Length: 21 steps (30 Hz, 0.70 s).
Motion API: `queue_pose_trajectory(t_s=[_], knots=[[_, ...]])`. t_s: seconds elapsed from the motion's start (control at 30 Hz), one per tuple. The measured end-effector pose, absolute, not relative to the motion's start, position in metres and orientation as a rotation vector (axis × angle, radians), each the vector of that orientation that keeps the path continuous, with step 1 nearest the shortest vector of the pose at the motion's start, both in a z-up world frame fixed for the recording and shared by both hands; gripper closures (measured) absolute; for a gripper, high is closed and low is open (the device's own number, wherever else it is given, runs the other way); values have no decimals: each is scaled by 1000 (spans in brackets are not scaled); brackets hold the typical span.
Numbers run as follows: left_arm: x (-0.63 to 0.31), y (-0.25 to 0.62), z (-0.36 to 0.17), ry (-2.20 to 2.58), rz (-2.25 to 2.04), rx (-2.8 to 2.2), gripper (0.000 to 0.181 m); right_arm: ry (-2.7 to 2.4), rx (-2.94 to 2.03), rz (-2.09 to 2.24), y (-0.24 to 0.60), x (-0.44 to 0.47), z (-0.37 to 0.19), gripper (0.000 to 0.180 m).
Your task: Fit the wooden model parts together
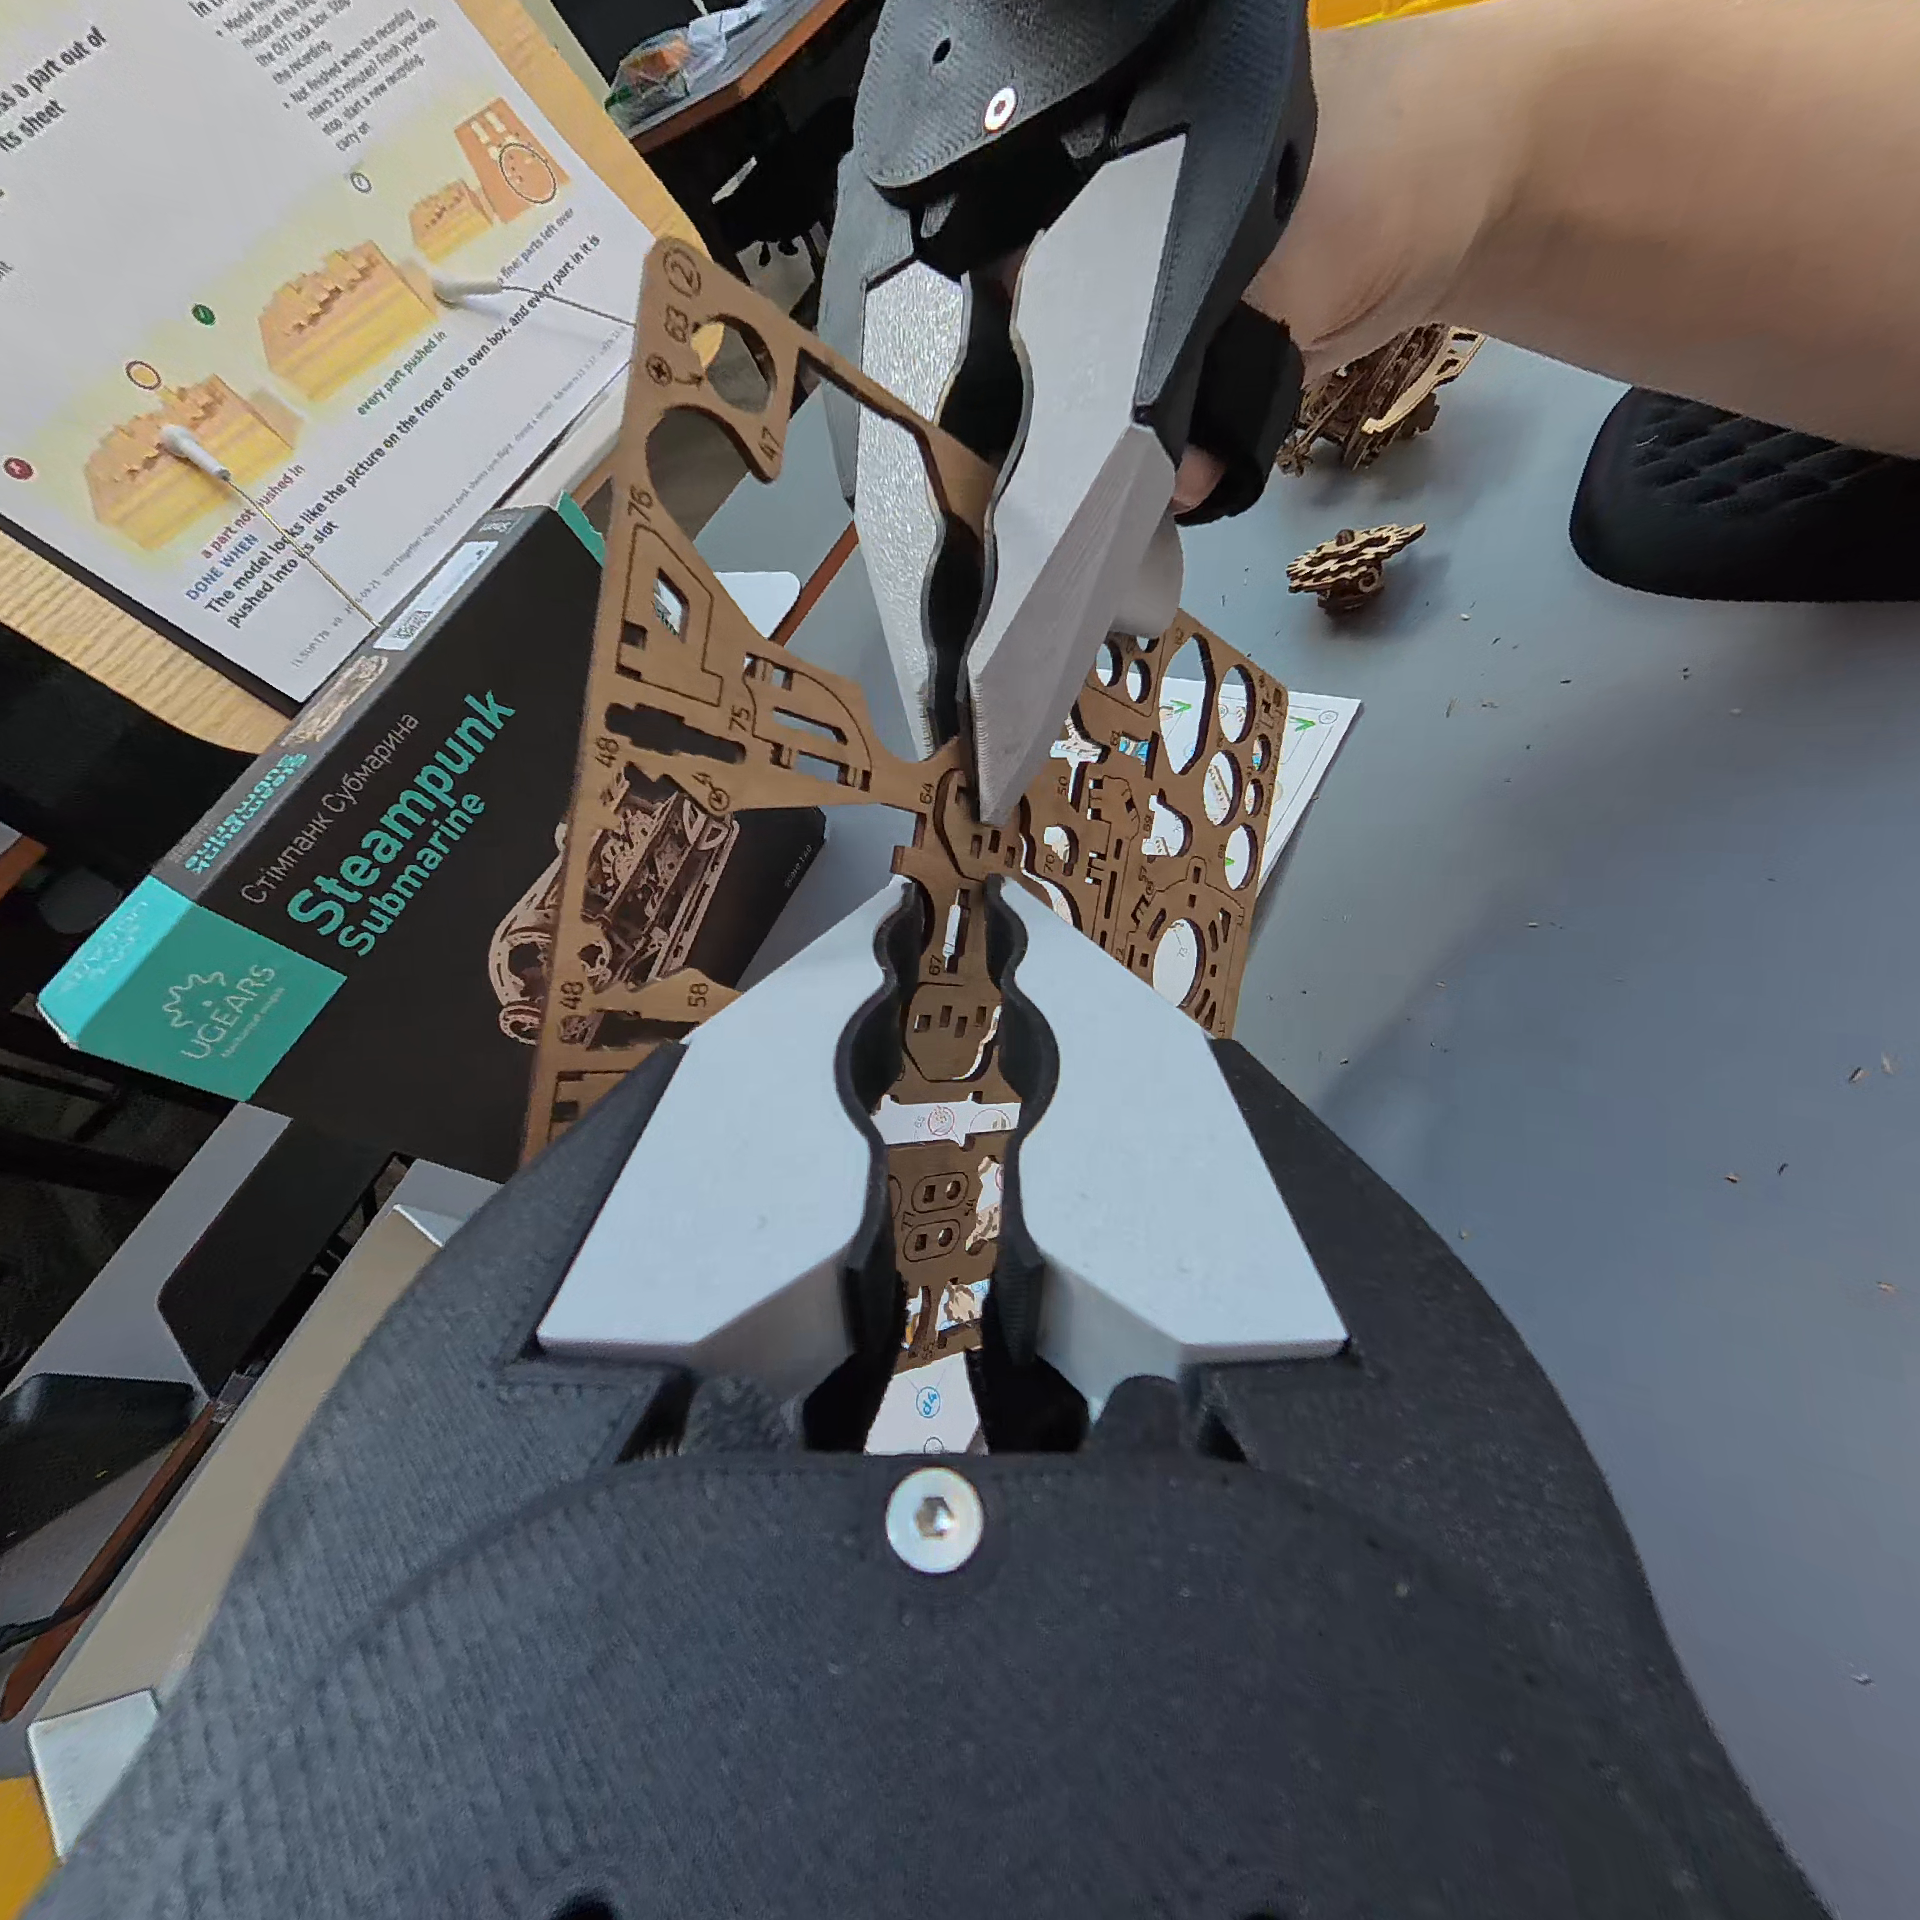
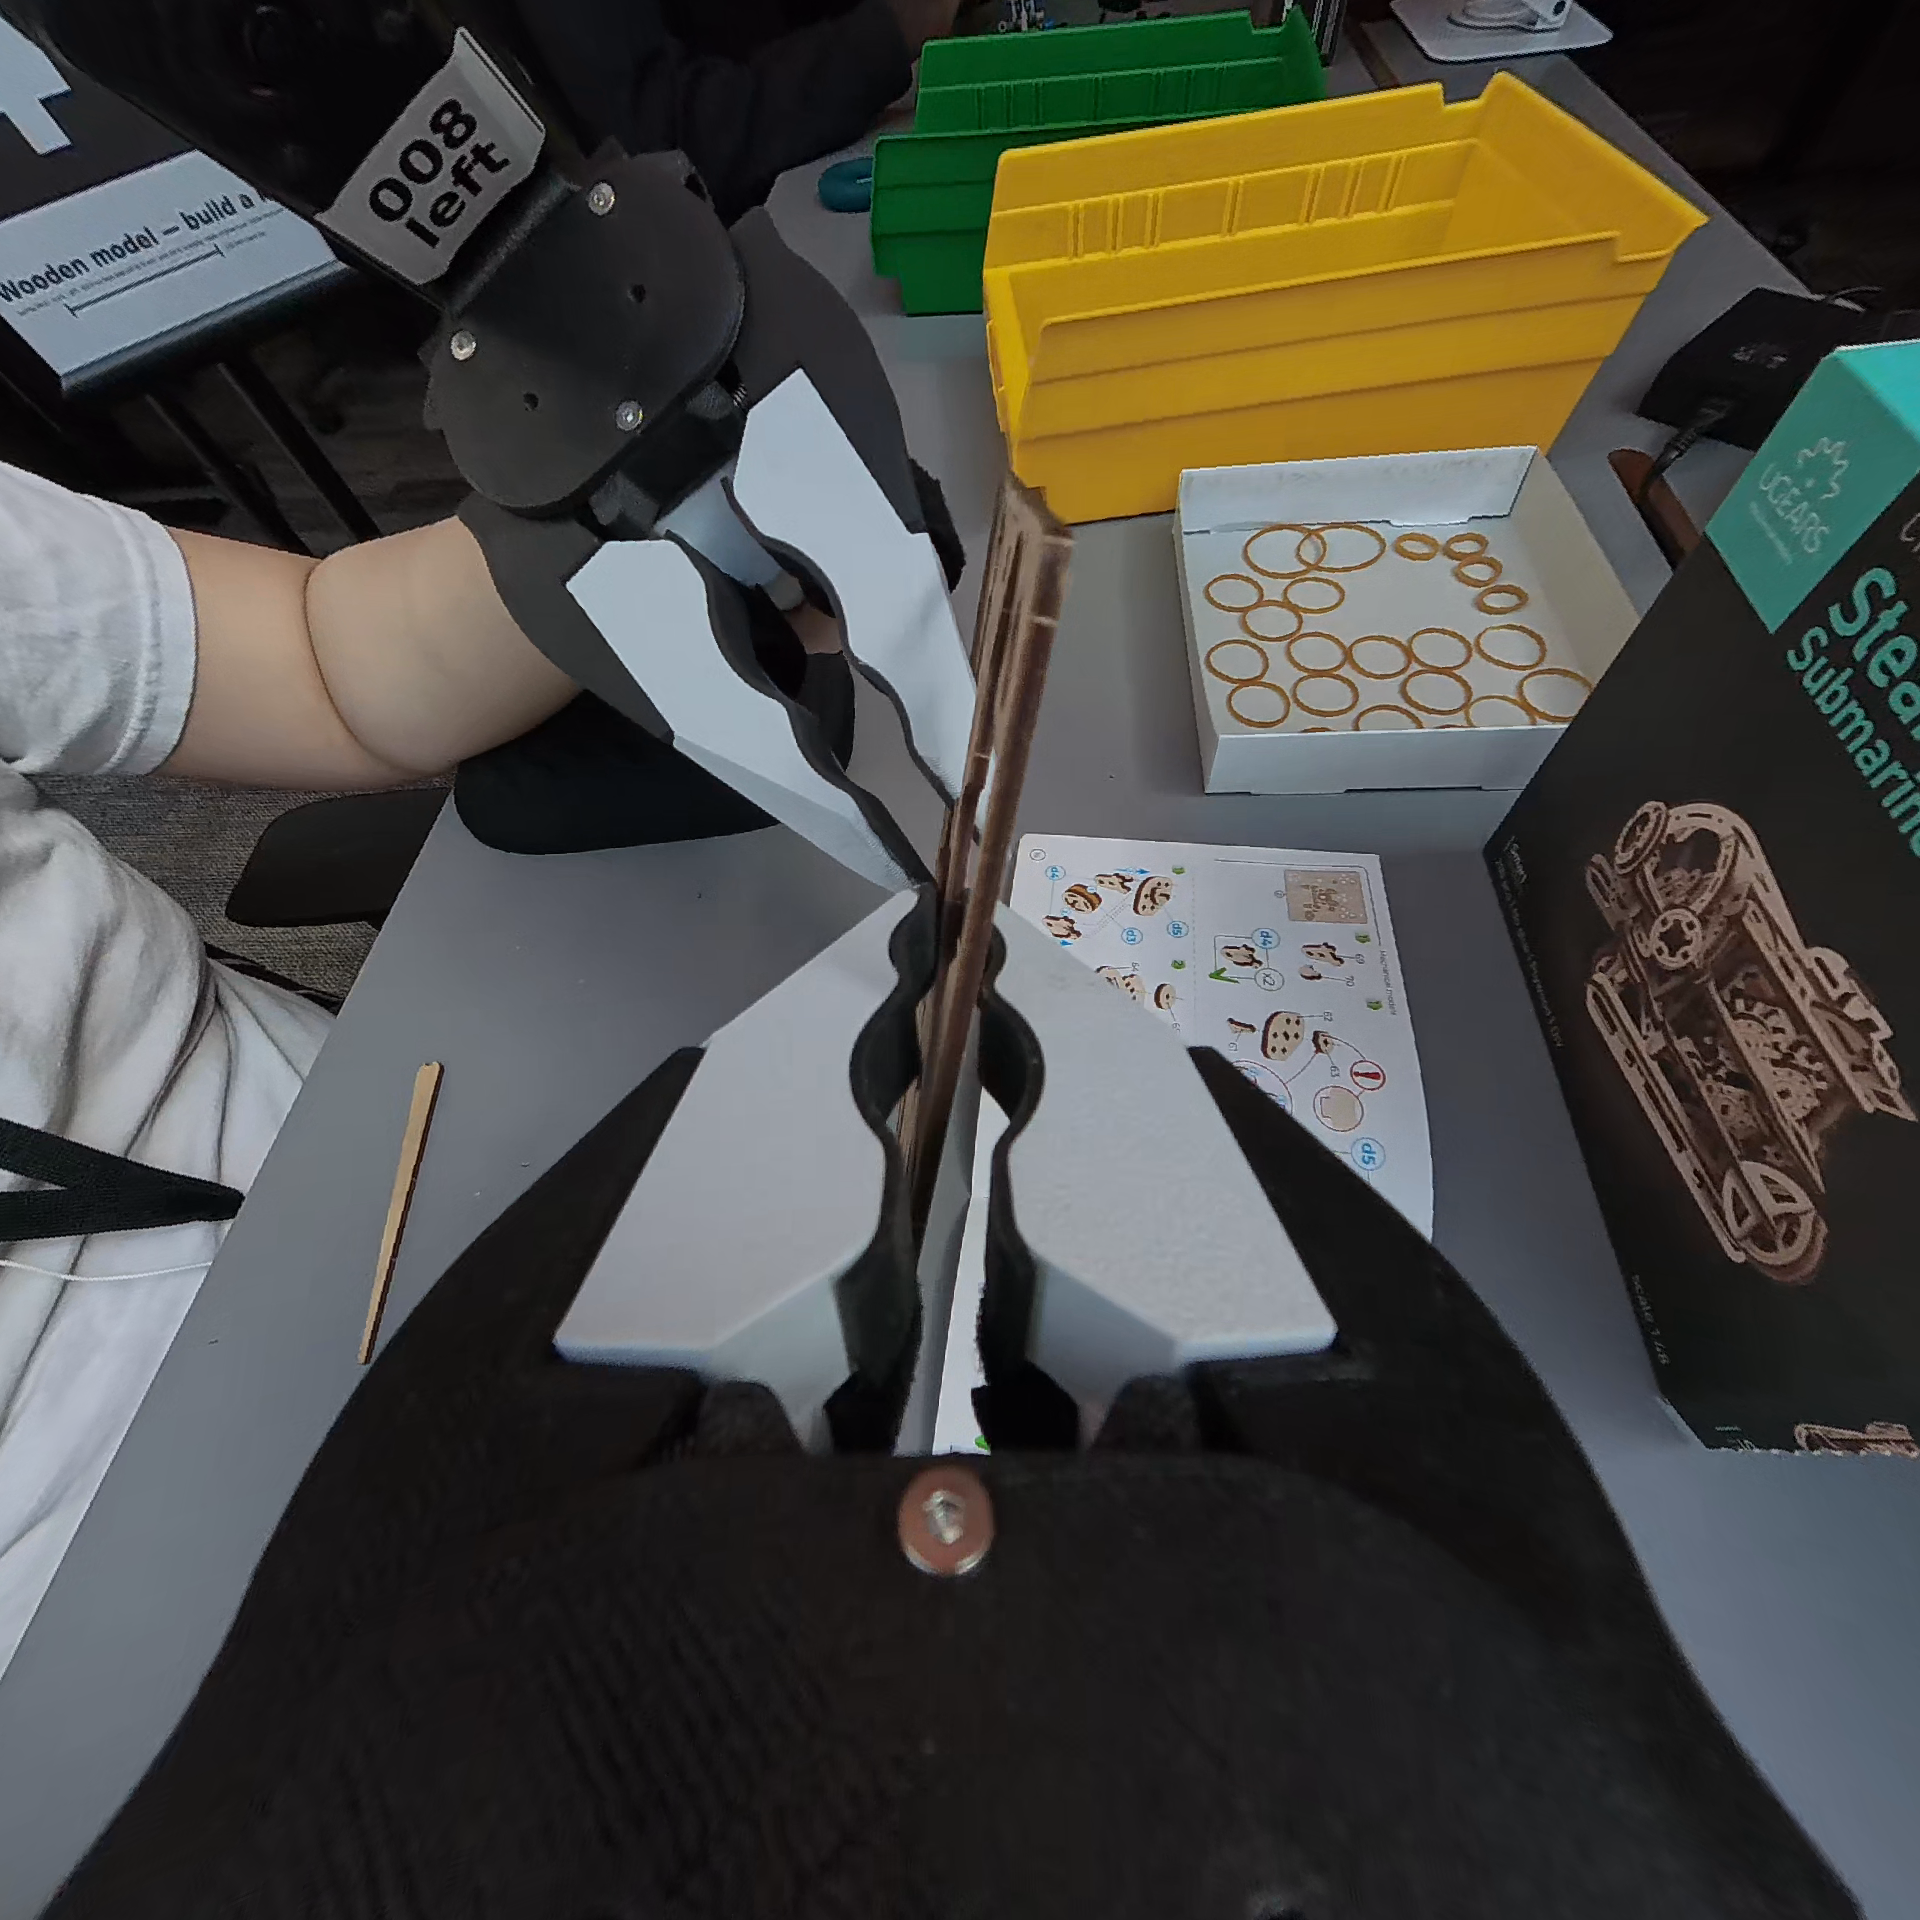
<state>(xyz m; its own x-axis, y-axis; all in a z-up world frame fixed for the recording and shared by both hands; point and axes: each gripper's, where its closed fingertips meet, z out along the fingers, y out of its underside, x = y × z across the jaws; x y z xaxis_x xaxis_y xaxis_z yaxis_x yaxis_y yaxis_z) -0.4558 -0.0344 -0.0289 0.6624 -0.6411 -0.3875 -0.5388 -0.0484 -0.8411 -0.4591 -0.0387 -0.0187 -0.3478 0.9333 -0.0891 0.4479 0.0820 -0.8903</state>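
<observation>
From my right wrist view, my left gripper [image 2: 925, 868] pinches the brown laser-cut wooden sheet [image 2: 1003, 717], seen edge-on, its cut-outs hidden; my right gripper [image 2: 951, 940] clamps that sheet too, above the grey table [image 2: 582, 997]. Farther right, the yellow plastic bin's [image 2: 1299, 301] inside is hidden; the white cardboard tray [image 2: 1382, 623] holds tan rubber bands [image 2: 1320, 655].
</observation>
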Motion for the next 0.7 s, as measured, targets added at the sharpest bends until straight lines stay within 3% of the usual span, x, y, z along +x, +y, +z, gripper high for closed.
queue_pose_trajectory(t_s=[0.03, 0.47, 0.7], knots=[[-456, -35, -29, 961, -112, -1709, 171, -1851, -1356, 1217, -39, -459, -19, 178], [-456, -34, -26, 894, -201, -1732, 172, -1852, -1344, 1095, -38, -464, -22, 172], [-457, -36, -24, 904, -197, -1727, 172, -1857, -1348, 1123, -41, -465, -21, 178]])
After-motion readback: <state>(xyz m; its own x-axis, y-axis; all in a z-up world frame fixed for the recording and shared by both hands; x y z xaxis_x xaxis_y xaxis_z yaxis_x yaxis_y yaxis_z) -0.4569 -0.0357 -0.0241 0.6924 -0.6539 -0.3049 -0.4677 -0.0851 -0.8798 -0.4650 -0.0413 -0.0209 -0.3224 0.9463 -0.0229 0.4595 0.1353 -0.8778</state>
